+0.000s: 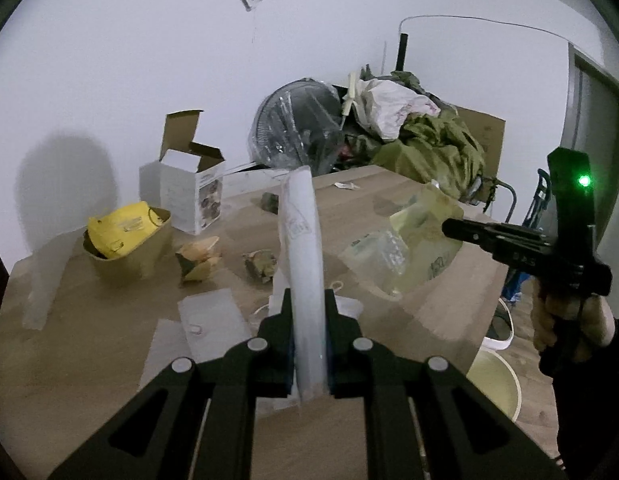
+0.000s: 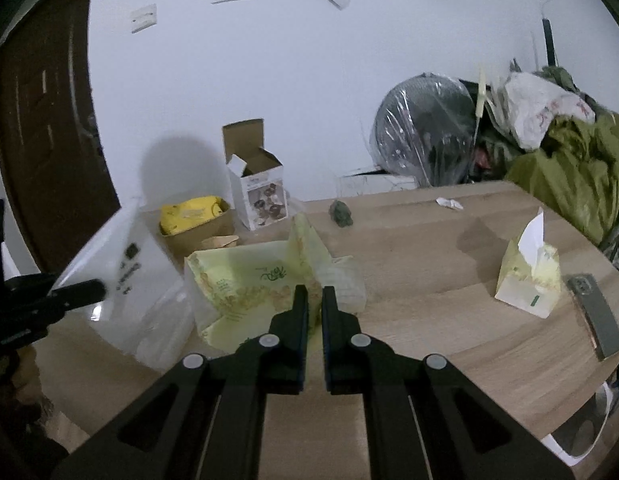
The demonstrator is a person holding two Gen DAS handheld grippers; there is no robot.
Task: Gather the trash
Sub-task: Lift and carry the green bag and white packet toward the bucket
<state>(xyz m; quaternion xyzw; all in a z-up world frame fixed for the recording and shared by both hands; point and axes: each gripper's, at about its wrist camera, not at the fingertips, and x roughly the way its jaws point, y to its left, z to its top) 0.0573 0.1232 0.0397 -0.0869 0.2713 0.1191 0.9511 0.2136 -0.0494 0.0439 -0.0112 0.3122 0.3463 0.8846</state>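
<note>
2 grippers work above the wooden table [image 2: 429, 280]. Left gripper [image 1: 309, 300] clamps a white plastic bag [image 1: 299, 240]; right gripper [image 2: 314, 294] pinches a yellow-green wrapper [image 2: 253, 280], left of the tissue pack [image 2: 529, 276].

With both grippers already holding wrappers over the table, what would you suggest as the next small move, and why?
Probably carry both toward the bins. The left gripper is shut on a white plastic bag, the right gripper on the yellow-green wrapper, and the white-rimmed bins sit on the floor beside the table.
</note>
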